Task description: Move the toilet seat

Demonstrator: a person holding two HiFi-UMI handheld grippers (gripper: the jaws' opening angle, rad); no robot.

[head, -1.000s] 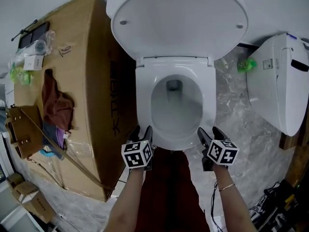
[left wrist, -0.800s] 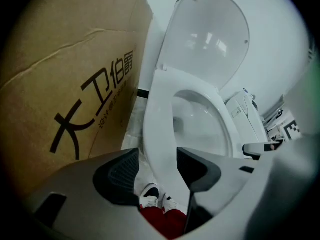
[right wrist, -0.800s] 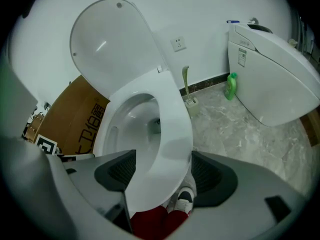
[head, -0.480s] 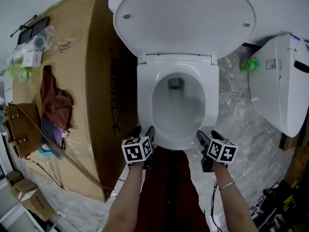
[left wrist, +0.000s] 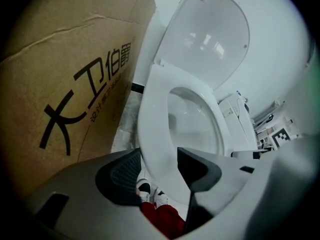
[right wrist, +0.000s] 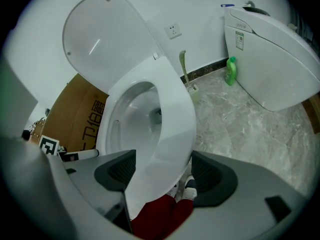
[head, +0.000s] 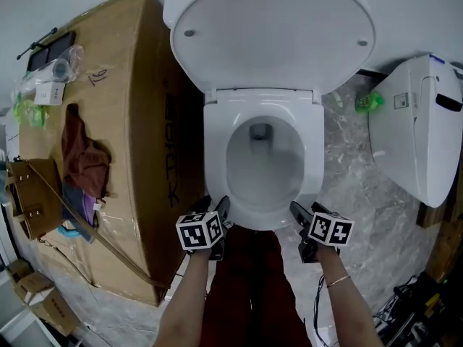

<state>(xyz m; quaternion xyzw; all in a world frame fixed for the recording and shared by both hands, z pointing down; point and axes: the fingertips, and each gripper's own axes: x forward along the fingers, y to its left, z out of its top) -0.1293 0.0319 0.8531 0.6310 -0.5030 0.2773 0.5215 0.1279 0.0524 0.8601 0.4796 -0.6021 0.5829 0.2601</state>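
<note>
Marble floor (head: 347, 172); cardboard box (head: 123, 85) beside toilet seat (head: 215, 157); left tool (head: 215, 207), right tool (head: 307, 212) jaws apart, straddling seat rim.

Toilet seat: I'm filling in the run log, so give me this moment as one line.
seat: down on bowl | lid: up | left gripper: jaws open around seat's front rim | right gripper: same

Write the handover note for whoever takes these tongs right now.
Left tongs: open, straddling the front left edge of the toilet seat, not clamped.
Right tongs: open, straddling the seat's front right edge.
Seat lies down on the bowl; lid stands up.
Done: both tongs placed at the seat.
Left: close on the seat and move it.
</note>
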